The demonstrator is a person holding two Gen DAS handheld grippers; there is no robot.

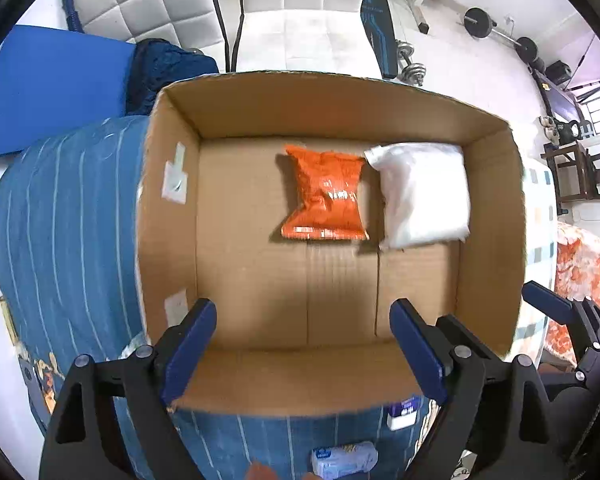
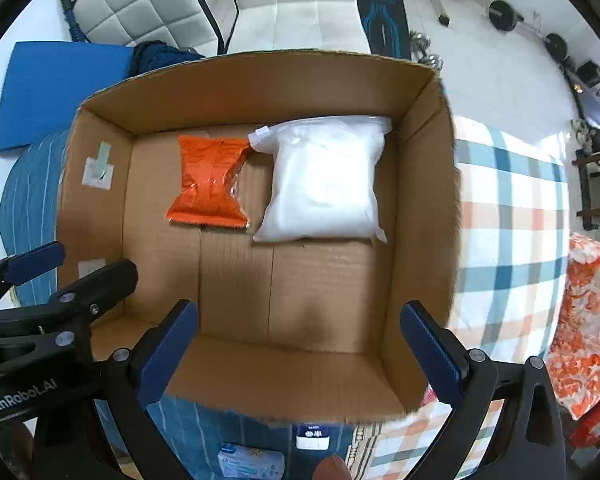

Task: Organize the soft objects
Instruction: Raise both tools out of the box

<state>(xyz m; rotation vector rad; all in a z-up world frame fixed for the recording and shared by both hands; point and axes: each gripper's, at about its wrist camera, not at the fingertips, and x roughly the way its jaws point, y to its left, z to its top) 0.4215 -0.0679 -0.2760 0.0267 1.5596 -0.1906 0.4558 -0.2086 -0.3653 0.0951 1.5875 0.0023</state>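
**Both grippers spread and empty over the box**

Left gripper (image 1: 302,344) and right gripper (image 2: 298,346) hang above the near side of the cardboard box (image 1: 172,208), jaws wide apart with nothing between them. On the box floor, toward the far wall, the orange packet (image 1: 324,196) lies just left of the white bag (image 1: 422,194), which sits against the right wall. The box rests on a blue striped cloth (image 1: 60,216).

Snack packet (image 1: 325,196) in box (image 1: 168,208), left of pouch (image 1: 422,194), touching
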